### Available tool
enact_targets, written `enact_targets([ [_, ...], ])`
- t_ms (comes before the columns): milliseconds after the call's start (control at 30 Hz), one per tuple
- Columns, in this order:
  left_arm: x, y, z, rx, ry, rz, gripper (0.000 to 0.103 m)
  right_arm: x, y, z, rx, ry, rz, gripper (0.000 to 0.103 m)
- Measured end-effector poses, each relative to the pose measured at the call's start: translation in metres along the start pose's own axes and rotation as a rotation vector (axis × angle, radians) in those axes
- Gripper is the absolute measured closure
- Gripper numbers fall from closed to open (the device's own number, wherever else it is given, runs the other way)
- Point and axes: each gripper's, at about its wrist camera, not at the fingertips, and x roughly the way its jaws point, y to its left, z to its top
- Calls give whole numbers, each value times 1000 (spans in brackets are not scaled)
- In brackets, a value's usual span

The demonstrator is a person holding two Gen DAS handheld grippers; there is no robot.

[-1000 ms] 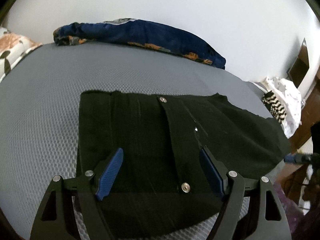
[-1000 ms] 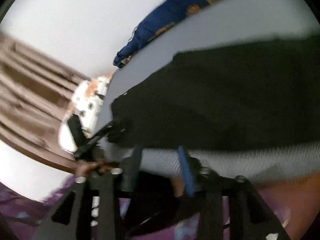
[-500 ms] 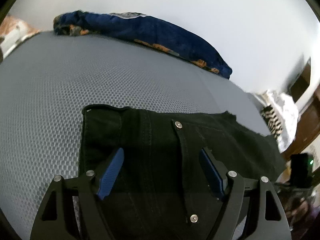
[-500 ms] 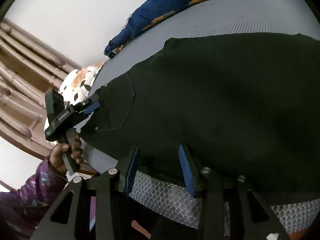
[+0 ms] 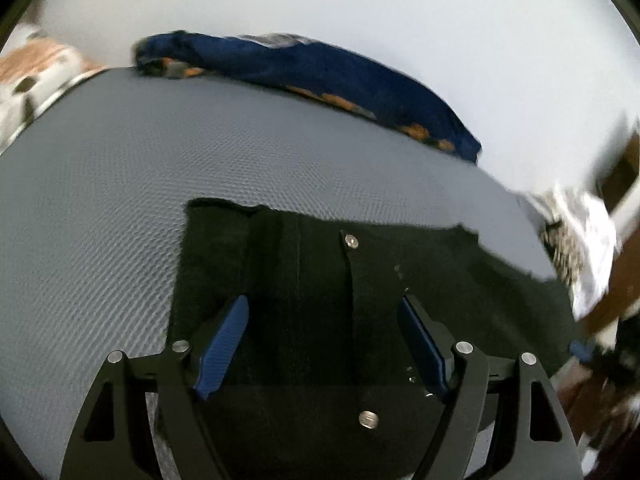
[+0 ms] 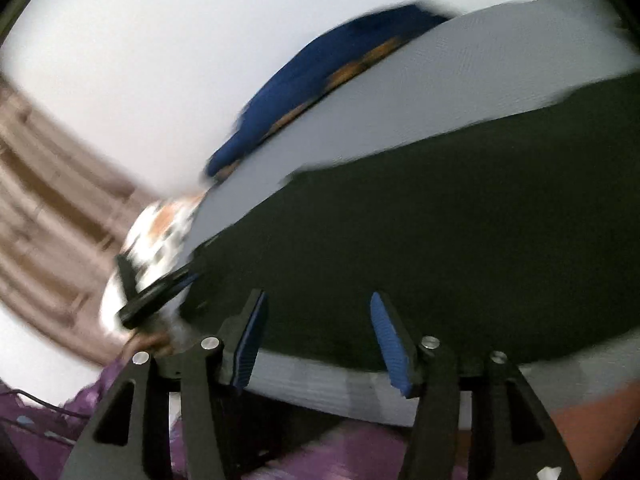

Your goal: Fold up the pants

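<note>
Lying flat on grey mesh-textured bed: black folded pants. Bunched against white wall behind: dark blue orange-patterned blanket. Hovering over pants, fingers spread, grasping nothing: left gripper, right gripper.

Bare mattress beyond; blanket seemingly edges it.

no text, label, brand or number can be read anywhere in either wrist view.
</note>
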Motion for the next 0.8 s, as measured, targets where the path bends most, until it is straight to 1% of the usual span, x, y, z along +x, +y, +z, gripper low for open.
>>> enact_targets([
  [67,-19,-6,2,-17,-79,4,25,-47,-49,4,84,-89,-133,51],
  [100,-23,-11,4,-5,-105,20,24,-70,-70,6,130,-134,-175,51],
  [133,-25,-15,8,15,-122,46,20,-94,-92,7,172,-183,-205,51],
  [167,-21,-18,13,38,-125,67,18,-122,-114,8,203,-243,-280,51],
  [200,-15,-19,17,48,-111,79,18,-139,-127,7,220,-270,-334,51],
  [233,-6,-19,21,51,-81,90,18,-157,-140,5,242,-295,-359,51],
  [300,9,-16,27,46,-37,90,18,-187,-164,-5,307,-339,-364,51],
  [400,33,-11,30,48,-12,146,18,-201,-175,-11,314,-361,-364,51],
  [467,42,-7,28,24,-3,149,18,-194,-172,-11,304,-374,-352,51],
  [500,43,-8,27,26,-8,154,15,-189,-173,-10,293,-370,-353,51],
  [533,43,-12,26,50,-12,166,13,-188,-176,-9,280,-364,-360,51],
  [600,49,-22,22,121,18,206,10,-177,-180,-5,254,-338,-387,51],
  [667,52,-30,18,184,24,238,6,-166,-187,-5,250,-327,-400,51],
  [700,53,-32,17,192,22,241,4,-163,-189,-5,254,-332,-400,51],
  [767,54,-31,14,197,9,244,3,-162,-193,-3,259,-359,-379,51],
  [800,53,-31,14,195,1,241,3,-162,-194,-2,256,-364,-384,52],
])
